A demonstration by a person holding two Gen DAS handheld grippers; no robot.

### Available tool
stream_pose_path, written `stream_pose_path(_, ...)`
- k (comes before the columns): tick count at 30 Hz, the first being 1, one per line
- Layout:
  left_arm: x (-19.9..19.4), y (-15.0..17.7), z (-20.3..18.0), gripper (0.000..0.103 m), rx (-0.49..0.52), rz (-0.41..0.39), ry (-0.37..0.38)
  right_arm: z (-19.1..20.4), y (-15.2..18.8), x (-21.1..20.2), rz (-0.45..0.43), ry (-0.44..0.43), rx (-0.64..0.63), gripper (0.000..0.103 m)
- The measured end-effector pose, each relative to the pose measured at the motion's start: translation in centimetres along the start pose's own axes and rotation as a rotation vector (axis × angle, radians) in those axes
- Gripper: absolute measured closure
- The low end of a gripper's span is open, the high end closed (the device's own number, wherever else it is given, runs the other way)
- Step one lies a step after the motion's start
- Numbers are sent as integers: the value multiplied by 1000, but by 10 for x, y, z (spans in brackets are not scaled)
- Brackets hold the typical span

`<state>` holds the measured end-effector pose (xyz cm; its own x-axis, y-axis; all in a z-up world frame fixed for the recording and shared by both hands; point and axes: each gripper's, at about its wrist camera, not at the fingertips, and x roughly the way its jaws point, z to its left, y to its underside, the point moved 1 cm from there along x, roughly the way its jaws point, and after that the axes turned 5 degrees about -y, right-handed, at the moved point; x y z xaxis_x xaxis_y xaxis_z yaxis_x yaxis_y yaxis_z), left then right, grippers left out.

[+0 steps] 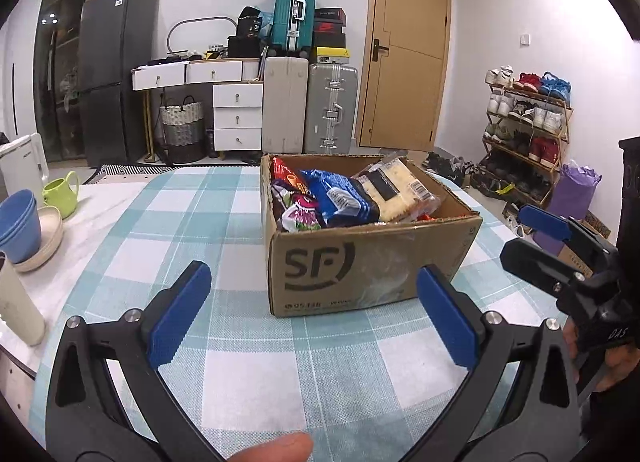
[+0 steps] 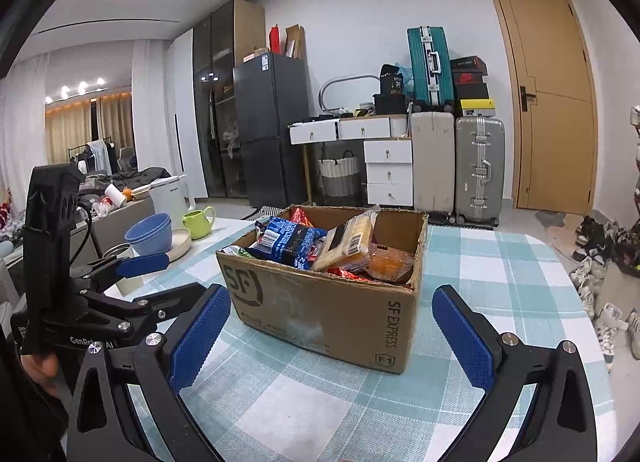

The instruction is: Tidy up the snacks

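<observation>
An open brown cardboard box (image 1: 360, 274) marked SF stands on the teal checked tablecloth (image 1: 168, 221), filled with snack packets. On top lie a blue packet (image 1: 340, 197), a yellow cracker pack (image 1: 400, 189) and a purple packet (image 1: 300, 213). My left gripper (image 1: 312, 278) is open wide and empty, a short way in front of the box's near face. My right gripper (image 2: 330, 294) is also open and empty, facing the box (image 2: 320, 314) at its near right corner. Each gripper shows in the other's view: the right gripper (image 1: 514, 234) at the right edge, the left gripper (image 2: 184, 276) at the left.
On the table's left side stand stacked blue bowls (image 1: 18, 221) on a cream plate, a green mug (image 1: 60, 191), a white kettle (image 1: 22, 165) and a cream tumbler (image 1: 16, 302). Beyond the table are suitcases (image 1: 330, 109), a drawer unit and a shoe rack (image 1: 528, 121).
</observation>
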<state>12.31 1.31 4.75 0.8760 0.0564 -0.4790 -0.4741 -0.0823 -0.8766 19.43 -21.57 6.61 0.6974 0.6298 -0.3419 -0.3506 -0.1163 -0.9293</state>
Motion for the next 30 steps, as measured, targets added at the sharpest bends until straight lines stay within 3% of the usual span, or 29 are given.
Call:
stream_pose_path(7,6,11,0,0,15,-17,-10,-3,5,-2,-38,26,-5,0)
stream_pose_path(30,22,21,5,0,-5,-20,-23,-8,20,5,-10,27,-14,0)
